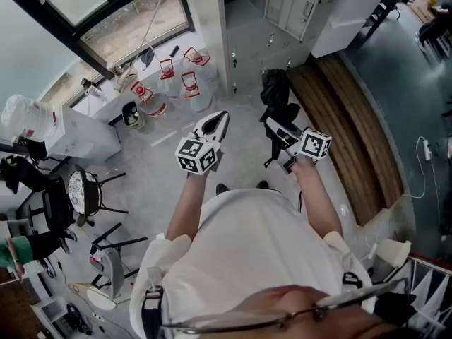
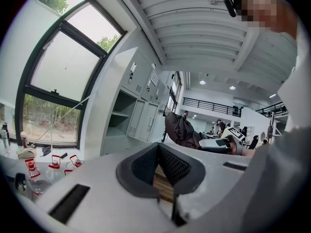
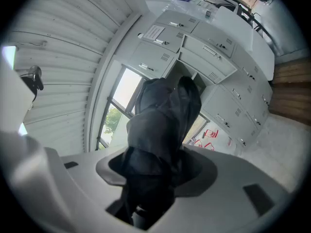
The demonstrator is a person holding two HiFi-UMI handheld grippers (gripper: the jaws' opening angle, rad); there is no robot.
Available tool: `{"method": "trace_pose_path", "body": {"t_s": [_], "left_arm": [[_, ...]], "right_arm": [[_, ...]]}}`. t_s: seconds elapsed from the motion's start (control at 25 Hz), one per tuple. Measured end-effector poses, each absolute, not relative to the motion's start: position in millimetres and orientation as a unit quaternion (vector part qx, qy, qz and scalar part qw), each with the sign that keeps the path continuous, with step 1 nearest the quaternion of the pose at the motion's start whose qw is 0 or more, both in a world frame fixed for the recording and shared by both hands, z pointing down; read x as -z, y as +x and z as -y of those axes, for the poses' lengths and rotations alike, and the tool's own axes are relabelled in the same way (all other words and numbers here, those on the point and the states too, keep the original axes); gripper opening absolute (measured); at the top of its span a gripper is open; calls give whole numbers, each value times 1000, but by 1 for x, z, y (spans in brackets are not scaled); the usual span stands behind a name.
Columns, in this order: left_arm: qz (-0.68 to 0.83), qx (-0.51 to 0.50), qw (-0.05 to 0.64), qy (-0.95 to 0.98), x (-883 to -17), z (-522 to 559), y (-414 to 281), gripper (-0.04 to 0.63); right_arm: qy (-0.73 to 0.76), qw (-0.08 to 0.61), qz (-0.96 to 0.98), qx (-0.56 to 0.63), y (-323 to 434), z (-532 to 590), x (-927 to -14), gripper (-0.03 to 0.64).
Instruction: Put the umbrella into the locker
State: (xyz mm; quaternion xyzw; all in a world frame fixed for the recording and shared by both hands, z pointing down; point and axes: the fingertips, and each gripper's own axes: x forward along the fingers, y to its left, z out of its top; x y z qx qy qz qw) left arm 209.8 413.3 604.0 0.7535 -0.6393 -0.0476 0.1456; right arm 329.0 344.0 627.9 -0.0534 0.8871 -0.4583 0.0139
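A black folded umbrella point(image 1: 275, 94) sticks out ahead of my right gripper point(image 1: 280, 131), which is shut on its lower end. In the right gripper view the umbrella point(image 3: 163, 125) fills the space between the jaws and points at a dark open locker compartment point(image 3: 187, 74) in the grey locker bank point(image 3: 218, 42). My left gripper point(image 1: 212, 126) is held level beside it at the left; its pads point(image 2: 170, 164) meet and hold nothing. From the left gripper view the umbrella point(image 2: 182, 130) and the right gripper point(image 2: 218, 143) show to the right, with open locker shelves point(image 2: 119, 123) ahead.
Several clear water jugs with red handles point(image 1: 176, 83) stand on the floor under the window, left of the lockers point(image 1: 296, 6). A wooden strip point(image 1: 346, 133) runs along the right. Black chairs point(image 1: 85, 193) and a white cabinet point(image 1: 78, 136) stand at the left.
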Motion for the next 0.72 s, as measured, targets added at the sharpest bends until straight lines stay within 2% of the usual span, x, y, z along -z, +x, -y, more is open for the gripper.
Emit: {"method": "trace_pose_path", "body": {"t_s": [0.72], "left_arm": [[643,42,147,750,-600,-417,235,3]], "right_arm": [[-25,18,-884,466,346,-346,-624,242]]}}
